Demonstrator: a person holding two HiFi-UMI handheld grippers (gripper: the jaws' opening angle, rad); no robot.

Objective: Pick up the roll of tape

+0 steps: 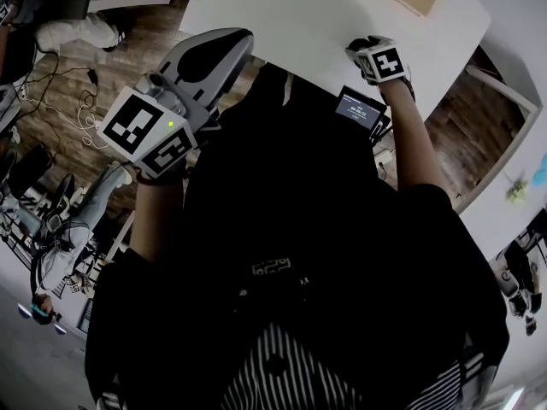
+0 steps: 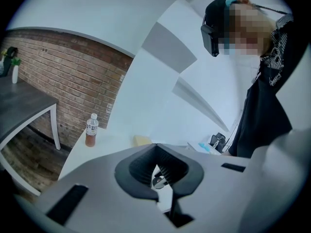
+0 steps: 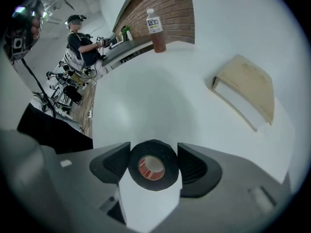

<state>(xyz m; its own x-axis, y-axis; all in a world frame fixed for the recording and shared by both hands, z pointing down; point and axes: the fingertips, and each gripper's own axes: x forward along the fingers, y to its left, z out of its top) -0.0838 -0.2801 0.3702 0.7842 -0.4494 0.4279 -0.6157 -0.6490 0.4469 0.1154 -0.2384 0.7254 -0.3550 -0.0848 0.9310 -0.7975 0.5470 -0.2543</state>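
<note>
The roll of tape [image 3: 152,167] lies flat on the white table [image 3: 146,96], at 6 o'clock in the right gripper view. It is a black ring with a red-printed core. Its hole faces up out of the table top toward the camera, so its axis stands upright and the round outline shows no longer side.

The right tool [image 3: 153,165] points steeply down over the roll. One dark pad sits against the roll's side at 9 o'clock and the other at 3 o'clock, so the tool pinches the roll across its width. The roll rests on the table.

From the roll, a flat tan box [image 3: 245,89] lies at 2 o'clock, well apart. A bottle [image 3: 155,30] of brown drink stands upright at 12 o'clock near the far table edge, in front of a brick wall [image 3: 160,4]. At 10 o'clock, past the table's edge, a person [image 3: 80,40] stands at another table.

The left tool [image 2: 158,164] hangs off to the side, its pads pressed together at the tips with nothing gripped. Its own view shows the bottle at 9 o'clock and the tan box just above the pads at 12 o'clock. In the head view a small lit screen [image 1: 359,109] sits just beside the right arm, at the near table edge.
</note>
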